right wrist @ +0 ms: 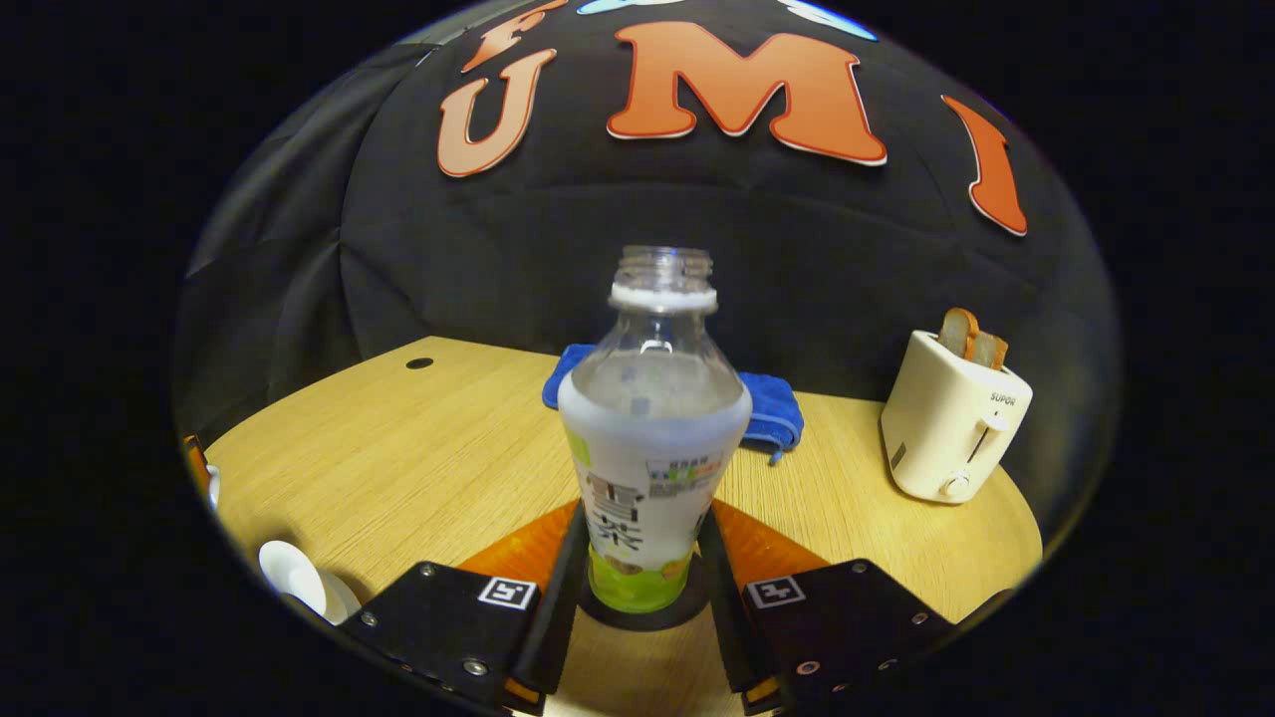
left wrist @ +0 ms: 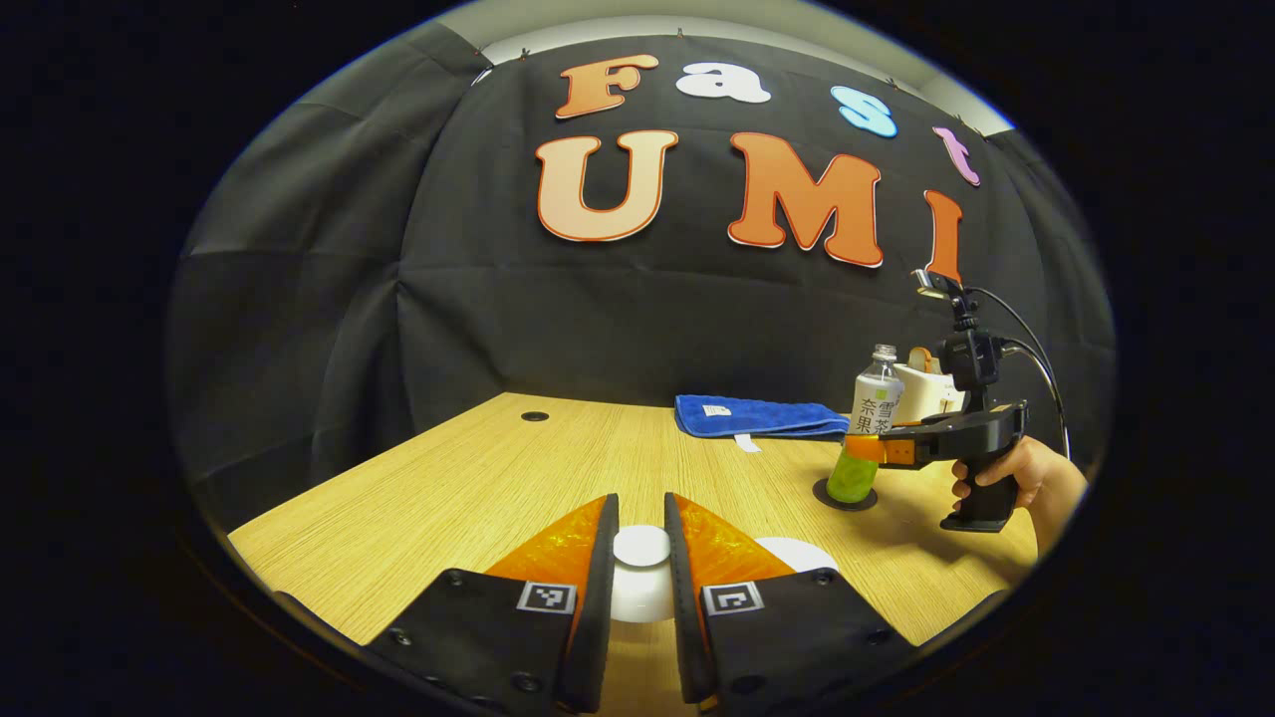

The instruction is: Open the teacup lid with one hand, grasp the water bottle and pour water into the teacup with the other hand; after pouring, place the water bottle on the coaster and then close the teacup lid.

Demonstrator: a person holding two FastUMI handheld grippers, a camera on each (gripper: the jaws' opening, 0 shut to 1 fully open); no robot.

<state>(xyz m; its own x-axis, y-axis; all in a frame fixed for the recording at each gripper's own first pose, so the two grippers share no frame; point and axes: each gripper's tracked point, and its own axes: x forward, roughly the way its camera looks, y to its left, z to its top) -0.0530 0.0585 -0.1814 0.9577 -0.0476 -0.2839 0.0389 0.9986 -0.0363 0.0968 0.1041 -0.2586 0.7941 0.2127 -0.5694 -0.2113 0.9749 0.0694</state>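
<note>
Bottle (right wrist: pixel 649 438) upright on the dark coaster (right wrist: pixel 645 609), clasped between the right gripper (right wrist: pixel 637 558) fingers at 6 o'clock. Left gripper (left wrist: pixel 640 563) fingers pinch the white lid (left wrist: pixel 640 550) knob; teacup (right wrist: pixel 299 588) at 8 o'clock on the surface (left wrist: pixel 478 478).

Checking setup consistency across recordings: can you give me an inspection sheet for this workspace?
Surface: wooden table, one grommet hole.
Job's things: uncapped water bottle upright on the dark coaster; teacup uncovered; teacup lid off the cup.
Clutter: blue towel; white toaster holding bread slices.
Grippers: left gripper jaws closed on the lid; right gripper jaws flank the bottle, contact unclear.
Cables: black cables on the right gripper.
Surroundings: black cloth wall.
</note>
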